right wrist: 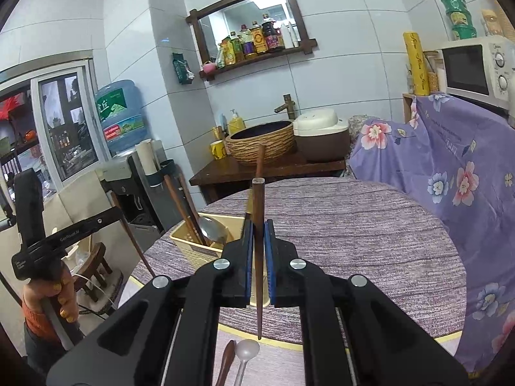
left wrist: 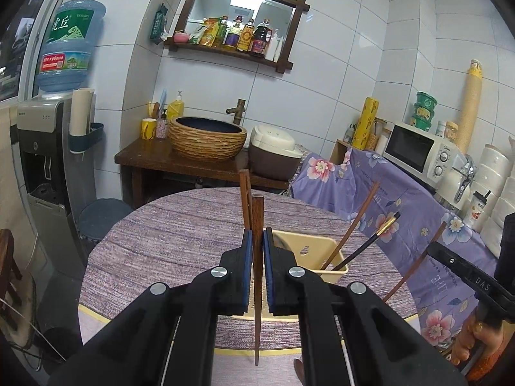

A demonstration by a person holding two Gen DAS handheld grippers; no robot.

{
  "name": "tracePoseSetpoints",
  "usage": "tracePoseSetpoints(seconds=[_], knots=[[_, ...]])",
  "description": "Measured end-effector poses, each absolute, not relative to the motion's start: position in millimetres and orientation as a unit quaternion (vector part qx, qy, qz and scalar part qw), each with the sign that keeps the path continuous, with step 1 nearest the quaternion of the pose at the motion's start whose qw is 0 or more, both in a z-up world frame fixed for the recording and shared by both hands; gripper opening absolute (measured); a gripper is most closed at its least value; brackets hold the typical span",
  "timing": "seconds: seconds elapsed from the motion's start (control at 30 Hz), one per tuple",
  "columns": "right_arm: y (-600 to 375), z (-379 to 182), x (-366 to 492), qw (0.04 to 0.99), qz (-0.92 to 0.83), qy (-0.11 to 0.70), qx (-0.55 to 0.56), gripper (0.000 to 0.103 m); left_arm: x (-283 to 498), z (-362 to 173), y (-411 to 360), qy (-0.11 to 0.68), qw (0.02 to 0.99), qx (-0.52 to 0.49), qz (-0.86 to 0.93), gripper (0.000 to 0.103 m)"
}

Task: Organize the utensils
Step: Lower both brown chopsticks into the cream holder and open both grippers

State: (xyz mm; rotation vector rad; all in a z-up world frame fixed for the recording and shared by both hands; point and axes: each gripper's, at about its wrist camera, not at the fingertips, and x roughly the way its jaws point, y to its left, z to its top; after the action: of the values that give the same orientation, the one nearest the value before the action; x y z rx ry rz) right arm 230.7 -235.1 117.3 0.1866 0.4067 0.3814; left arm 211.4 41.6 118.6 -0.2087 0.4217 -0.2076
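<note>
My left gripper is shut on a brown wooden chopstick held upright above the cream plastic utensil holder on the round table. A brown and a black chopstick lean in the holder. My right gripper is shut on another brown chopstick, just right of the same holder, which holds chopsticks and a metal spoon. Each gripper shows in the other's view: the right one, the left one. A wooden spoon and a white spoon lie below the right gripper.
The round table has a purple woven cloth. Behind it stand a wooden stand with a basket-style basin, a rice cooker, a water dispenser, and a floral-covered counter with a microwave.
</note>
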Motion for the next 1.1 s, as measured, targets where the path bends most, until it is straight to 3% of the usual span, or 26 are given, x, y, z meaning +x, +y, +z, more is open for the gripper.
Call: tracePoseSetpoints(seconds=[0.4, 0.53, 0.7, 1.1], knots=[[-205, 228, 228, 0.964, 0.232, 0.104, 0.071, 0.008, 233, 222, 47, 0.128, 0.978, -0.122, -0.107, 0.008], [-188, 251, 238, 0.971, 0.221, 0.080, 0.048, 0.008, 250, 234, 44, 0.113, 0.981, -0.125, -0.091, 0.008], [-175, 240, 260, 0.976, 0.200, 0.077, 0.034, 0.008, 271, 211, 36, 0.128, 0.981, -0.124, -0.078, 0.008], [-160, 156, 299, 0.969, 0.189, 0.154, 0.040, 0.008, 289, 131, 23, 0.199, 0.970, -0.121, -0.075, 0.008]])
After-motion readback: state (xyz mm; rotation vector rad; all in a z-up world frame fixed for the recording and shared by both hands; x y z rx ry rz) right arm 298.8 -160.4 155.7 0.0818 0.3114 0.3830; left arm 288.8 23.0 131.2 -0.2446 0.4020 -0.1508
